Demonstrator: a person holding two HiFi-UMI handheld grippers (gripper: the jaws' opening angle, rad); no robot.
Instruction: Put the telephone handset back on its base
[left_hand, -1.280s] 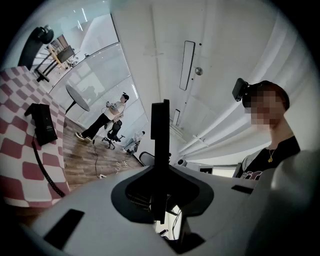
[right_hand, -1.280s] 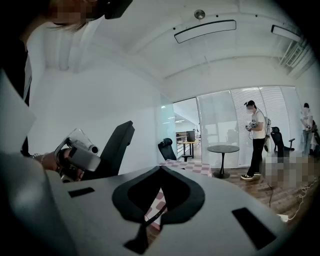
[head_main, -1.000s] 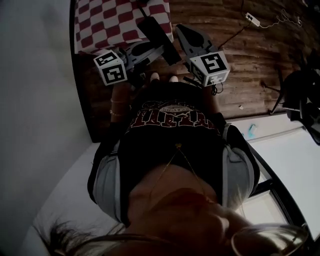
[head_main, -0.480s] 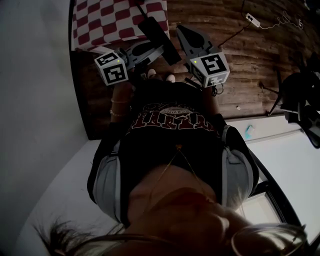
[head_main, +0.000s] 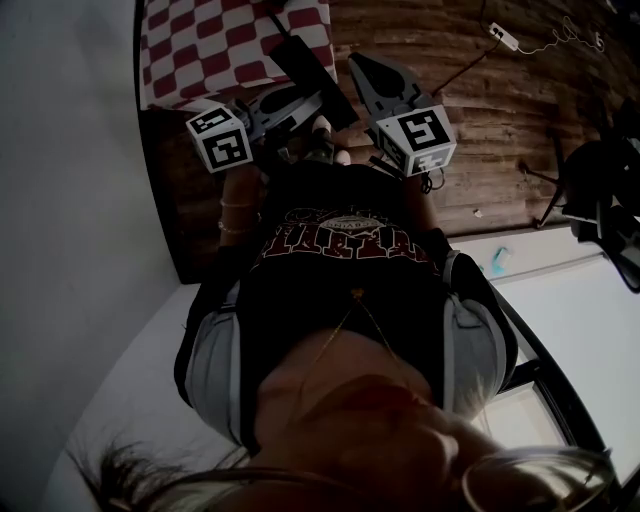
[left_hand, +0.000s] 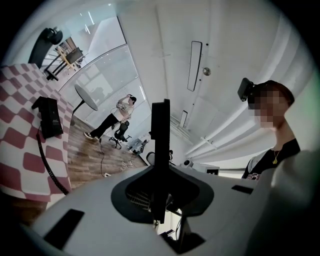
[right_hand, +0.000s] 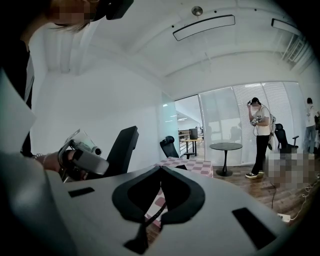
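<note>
The black telephone handset (head_main: 305, 62) is clamped in my left gripper (head_main: 316, 92), over the edge of the red-and-white checkered table (head_main: 210, 40). In the left gripper view the handset (left_hand: 160, 135) stands edge-on between the jaws of my left gripper (left_hand: 160, 172), which press on it. The black telephone base (left_hand: 48, 116) lies on the checkered table (left_hand: 15, 145), and its cord (left_hand: 47, 167) trails toward me. My right gripper (head_main: 358, 62) hovers just right of the handset with its jaws together and nothing in them. From the right gripper (right_hand: 159, 171) the handset (right_hand: 122, 147) shows at the left.
The person's torso fills the middle of the head view. A power strip (head_main: 505, 38) and cable lie on the wooden floor. Farther off are another person (right_hand: 260, 135), a small round table (right_hand: 225, 146) and an office chair (right_hand: 170, 147).
</note>
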